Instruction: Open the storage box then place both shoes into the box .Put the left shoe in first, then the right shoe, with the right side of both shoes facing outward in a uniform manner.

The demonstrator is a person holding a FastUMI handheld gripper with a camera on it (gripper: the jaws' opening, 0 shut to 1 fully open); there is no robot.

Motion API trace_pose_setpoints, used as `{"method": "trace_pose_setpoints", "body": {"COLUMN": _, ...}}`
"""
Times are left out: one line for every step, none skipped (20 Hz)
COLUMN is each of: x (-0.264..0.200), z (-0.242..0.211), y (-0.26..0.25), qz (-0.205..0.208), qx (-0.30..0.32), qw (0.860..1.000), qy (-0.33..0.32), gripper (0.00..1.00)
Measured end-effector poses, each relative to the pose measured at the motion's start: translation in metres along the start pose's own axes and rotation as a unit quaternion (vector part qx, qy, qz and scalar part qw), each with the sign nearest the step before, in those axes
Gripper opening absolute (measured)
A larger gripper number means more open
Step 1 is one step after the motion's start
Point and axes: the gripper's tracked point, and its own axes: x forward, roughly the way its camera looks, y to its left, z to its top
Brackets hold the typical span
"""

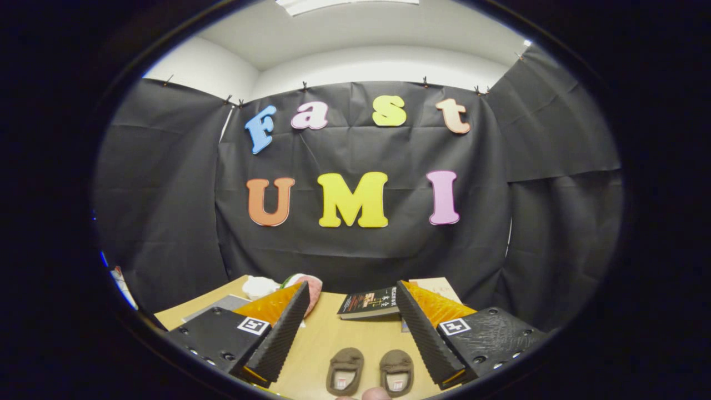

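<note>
Two small brown shoes lie side by side on the wooden table point(328, 339), toes pointing away: the left shoe point(345, 371) and the right shoe point(396, 372). Both sit low between my fingers, close to the camera. My gripper point(351, 297) is open, its fingers spread wide with nothing between the pads, raised above the table. The left finger point(283, 333) and right finger point(419, 333) flank the shoes without touching them. A fingertip of a person point(375, 394) shows just below the shoes.
A dark book point(369, 303) lies on the table beyond the shoes, with a pale book point(439, 288) behind it. A white and pink soft object point(280, 287) sits at the far left, next to a grey flat sheet point(219, 305). Black cloth walls close the back.
</note>
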Motion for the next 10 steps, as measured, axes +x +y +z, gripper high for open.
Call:
{"method": "trace_pose_setpoints", "body": {"x": 0.0, "z": -0.001, "y": -0.001, "qz": 0.001, "qx": 0.0, "qw": 1.0, "qy": 0.001, "gripper": 0.95}}
{"method": "trace_pose_setpoints", "body": {"x": 0.0, "z": -0.003, "y": -0.001, "qz": 0.003, "qx": -0.001, "qw": 1.0, "qy": 0.003, "gripper": 0.95}}
{"method": "trace_pose_setpoints", "body": {"x": 0.0, "z": -0.004, "y": 0.0, "qz": 0.005, "qx": -0.001, "qw": 1.0, "qy": 0.006, "gripper": 0.95}}
{"method": "trace_pose_setpoints", "body": {"x": 0.0, "z": -0.004, "y": 0.002, "qz": 0.009, "qx": -0.002, "qw": 1.0, "qy": 0.007, "gripper": 0.95}}
{"method": "trace_pose_setpoints", "body": {"x": 0.001, "z": -0.007, "y": 0.004, "qz": 0.013, "qx": -0.002, "qw": 1.0, "qy": 0.01, "gripper": 0.95}}
{"method": "trace_pose_setpoints", "body": {"x": 0.002, "z": -0.009, "y": 0.007, "qz": 0.019, "qx": 0.0, "qw": 1.0, "qy": 0.013, "gripper": 0.95}}
{"method": "trace_pose_setpoints", "body": {"x": 0.003, "z": -0.014, "y": 0.01, "qz": 0.025, "qx": 0.002, "qw": 1.0, "qy": 0.017, "gripper": 0.95}}
{"method": "trace_pose_setpoints", "body": {"x": 0.005, "z": -0.018, "y": 0.014, "qz": 0.032, "qx": 0.005, "qw": 0.999, "qy": 0.023, "gripper": 0.95}}
{"method": "trace_pose_setpoints", "body": {"x": 0.007, "z": -0.023, "y": 0.019, "qz": 0.041, "qx": 0.009, "qw": 0.999, "qy": 0.03, "gripper": 0.95}}
{"method": "trace_pose_setpoints", "body": {"x": 0.008, "z": -0.028, "y": 0.025, "qz": 0.05, "qx": 0.014, "qw": 0.998, "qy": 0.037, "gripper": 0.95}}
